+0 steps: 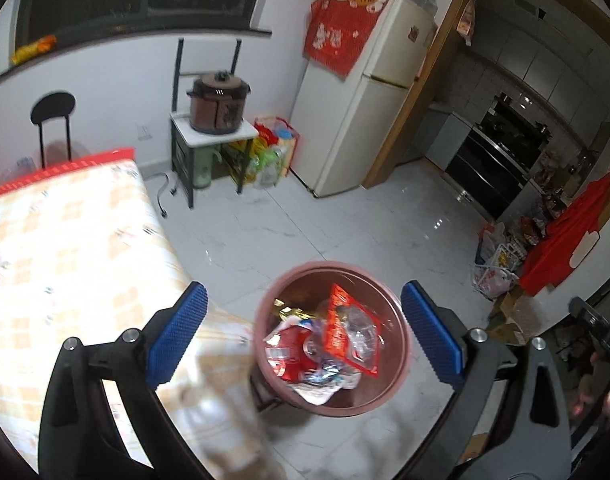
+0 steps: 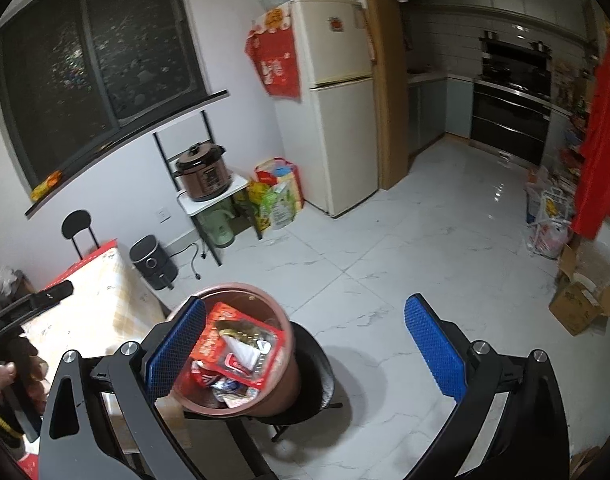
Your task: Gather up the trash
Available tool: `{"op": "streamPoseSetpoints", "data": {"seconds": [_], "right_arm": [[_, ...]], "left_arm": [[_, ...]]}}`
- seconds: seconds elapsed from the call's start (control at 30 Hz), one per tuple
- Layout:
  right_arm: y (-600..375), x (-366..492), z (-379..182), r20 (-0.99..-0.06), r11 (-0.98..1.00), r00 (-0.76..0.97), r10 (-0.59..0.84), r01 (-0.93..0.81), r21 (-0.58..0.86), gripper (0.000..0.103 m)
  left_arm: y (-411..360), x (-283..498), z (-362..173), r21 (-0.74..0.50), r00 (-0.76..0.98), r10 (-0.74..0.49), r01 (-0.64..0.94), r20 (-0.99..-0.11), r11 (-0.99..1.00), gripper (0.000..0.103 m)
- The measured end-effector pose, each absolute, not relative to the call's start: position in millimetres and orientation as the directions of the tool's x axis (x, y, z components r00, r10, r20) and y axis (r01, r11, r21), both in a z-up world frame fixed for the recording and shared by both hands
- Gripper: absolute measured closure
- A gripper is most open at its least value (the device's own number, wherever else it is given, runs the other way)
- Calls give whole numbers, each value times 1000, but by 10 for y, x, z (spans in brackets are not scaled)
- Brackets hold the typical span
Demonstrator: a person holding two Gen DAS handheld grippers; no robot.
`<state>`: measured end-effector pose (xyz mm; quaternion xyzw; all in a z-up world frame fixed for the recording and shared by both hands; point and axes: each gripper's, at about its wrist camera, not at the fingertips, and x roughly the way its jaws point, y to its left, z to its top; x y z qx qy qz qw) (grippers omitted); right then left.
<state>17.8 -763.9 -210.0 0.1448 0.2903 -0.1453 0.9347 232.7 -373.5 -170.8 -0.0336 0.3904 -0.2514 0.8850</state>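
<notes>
A pink round bin point(image 1: 399, 376) holds crumpled wrappers; a red wrapper point(image 1: 347, 332) lies on top of the pile. My left gripper point(image 1: 305, 336) hovers above the bin, open wide, with nothing between its blue pads point(image 1: 177, 344). In the right wrist view the same bin point(image 2: 289, 368) stands on a black stool point(image 2: 325, 380) beside the table, with red wrappers point(image 2: 225, 344) inside. My right gripper point(image 2: 305, 348) is open and empty, its left pad point(image 2: 177, 352) over the bin's near rim. The left gripper's black body point(image 2: 33, 304) shows at the left edge.
A table with an orange checked cloth point(image 1: 65, 240) lies left of the bin. A white fridge point(image 2: 333, 112), a shelf with a brown cooker point(image 2: 203, 172), bags point(image 2: 279, 196) and a black appliance point(image 2: 153, 262) line the far wall. Cardboard boxes point(image 2: 581, 304) sit right on the white tile floor.
</notes>
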Motion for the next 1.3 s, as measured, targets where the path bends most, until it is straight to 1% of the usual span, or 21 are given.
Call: {"op": "streamPoseSetpoints", "data": {"seconds": [0.33, 0.67, 0.83, 1.07, 1.3], "right_arm": [[-6756, 259, -1726, -553, 950, 823, -133, 264, 165, 5], [-5727, -18, -1388, -507, 964, 849, -148, 239, 119, 5], [-5281, -212, -1278, -493, 960, 850, -186, 264, 93, 5], [-4857, -434, -1189, -484, 958, 849, -214, 278, 65, 5], [-4622, -575, -1122, -475, 954, 846, -241, 296, 44, 5]], "left_arm": [[-2887, 1871, -1077, -174, 654, -465, 460, -597, 871, 7], [-1866, 1396, -564, -87, 720, -433, 465, -542, 881, 6], [-1479, 1203, -445, -57, 737, -419, 462, -531, 885, 6], [-1042, 952, -371, -42, 740, -441, 490, -508, 871, 6], [-817, 809, -340, -38, 746, -439, 488, -501, 872, 6]]}}
